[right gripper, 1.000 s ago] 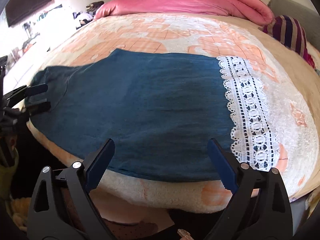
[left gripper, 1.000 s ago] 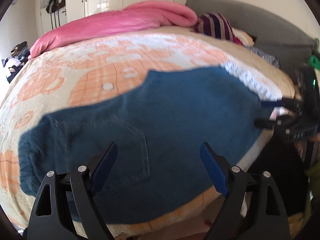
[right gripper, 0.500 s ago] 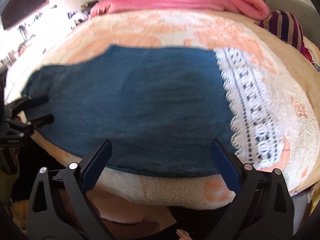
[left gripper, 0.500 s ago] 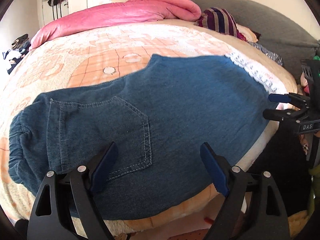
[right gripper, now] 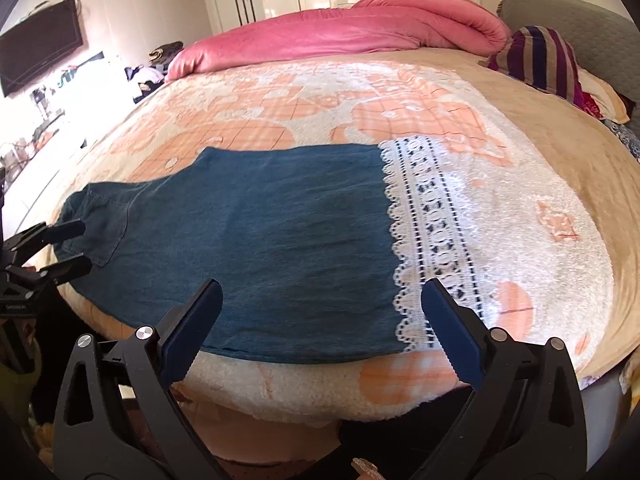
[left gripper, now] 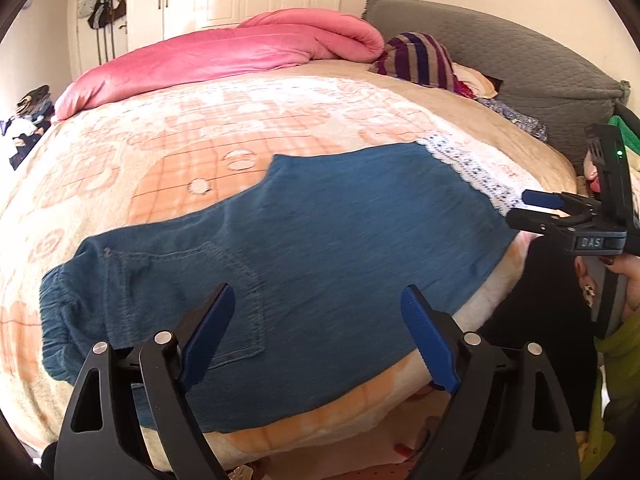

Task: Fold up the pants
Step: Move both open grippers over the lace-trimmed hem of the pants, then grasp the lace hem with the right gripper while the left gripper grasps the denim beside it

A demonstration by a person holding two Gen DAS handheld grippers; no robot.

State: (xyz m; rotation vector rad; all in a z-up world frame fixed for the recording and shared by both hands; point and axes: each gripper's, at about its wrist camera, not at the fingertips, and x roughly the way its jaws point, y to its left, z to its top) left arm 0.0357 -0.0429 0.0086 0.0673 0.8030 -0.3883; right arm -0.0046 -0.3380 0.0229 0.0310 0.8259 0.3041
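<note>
The bed [right gripper: 552, 152] carries the blue pants [right gripper: 260, 240], spread flat along its near edge, lace cuff [right gripper: 424, 232] at one end. The left gripper [left gripper: 316, 332] hangs above the pocket end, jaws apart and empty. The right gripper [right gripper: 320, 320] hangs above the cuff end, jaws wide and empty.

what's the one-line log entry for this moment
pants: flat on bed blanket, lace hem right | left gripper: open, empty | right gripper: open, empty | fold: not started

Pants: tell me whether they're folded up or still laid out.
Laid out. The pants lie flat and full length along the bed's near edge, back pocket facing up, lace hem at one end. No crosswise fold shows.
</note>
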